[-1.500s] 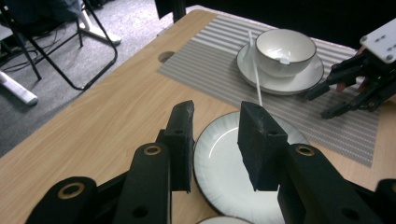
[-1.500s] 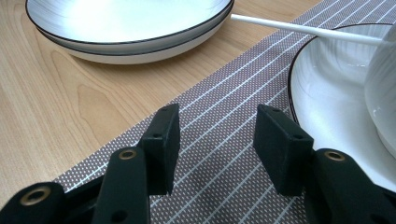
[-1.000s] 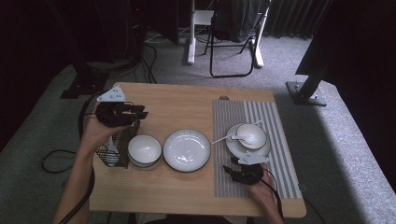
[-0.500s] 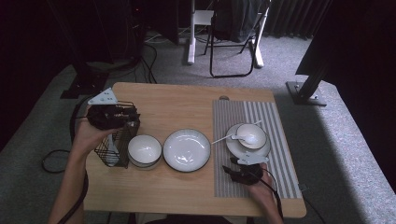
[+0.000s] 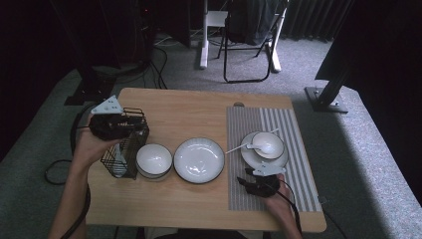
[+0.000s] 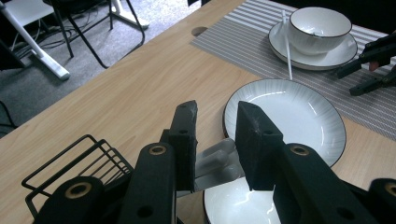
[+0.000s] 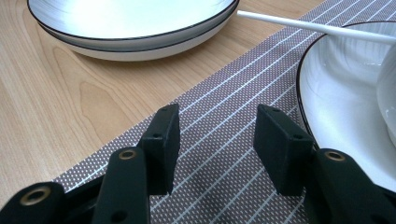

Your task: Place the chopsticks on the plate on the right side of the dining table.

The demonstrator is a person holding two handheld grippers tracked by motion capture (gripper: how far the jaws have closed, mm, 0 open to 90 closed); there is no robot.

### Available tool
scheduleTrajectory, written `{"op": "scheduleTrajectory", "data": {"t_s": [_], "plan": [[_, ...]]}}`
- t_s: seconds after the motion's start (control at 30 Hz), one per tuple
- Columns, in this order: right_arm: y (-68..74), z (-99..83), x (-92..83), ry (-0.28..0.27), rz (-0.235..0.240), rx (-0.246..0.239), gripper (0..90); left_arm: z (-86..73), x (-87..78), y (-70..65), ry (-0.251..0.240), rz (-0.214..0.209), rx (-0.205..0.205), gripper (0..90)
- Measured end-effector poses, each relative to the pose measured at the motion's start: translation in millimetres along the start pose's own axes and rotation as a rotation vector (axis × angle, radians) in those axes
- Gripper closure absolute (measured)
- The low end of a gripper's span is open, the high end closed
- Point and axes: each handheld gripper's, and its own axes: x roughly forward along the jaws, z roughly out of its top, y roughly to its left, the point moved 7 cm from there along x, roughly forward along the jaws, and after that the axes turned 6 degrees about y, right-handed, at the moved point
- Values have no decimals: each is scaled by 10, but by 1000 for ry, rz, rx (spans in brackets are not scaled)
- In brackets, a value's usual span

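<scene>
Table (image 5: 199,107) is crowded, so risks run big to small. Wire rack (image 5: 125,144) is light: left claw (image 6: 212,140), jaws parted w/ a pale utensil handle (image 6: 215,157) between them, grip unclear, could tip the rack if the handle snags a wire while coming out. Empty plate (image 5: 201,160) and small bowl (image 5: 154,159) sit just beside the rack; a swinging utensil could knock them. Right claw (image 7: 215,149) is released, nothing in it, resting over the striped mat (image 7: 233,140) near the saucer (image 7: 345,112); a nudge could shift it.
</scene>
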Motion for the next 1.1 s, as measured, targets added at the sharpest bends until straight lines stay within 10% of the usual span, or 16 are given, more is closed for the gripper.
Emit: {"op": "scheduleTrajectory", "data": {"t_s": [1.1], "plan": [[-2, 0, 0, -1, -2, -4, 501, 45, 182, 82, 23, 51, 3, 682]]}}
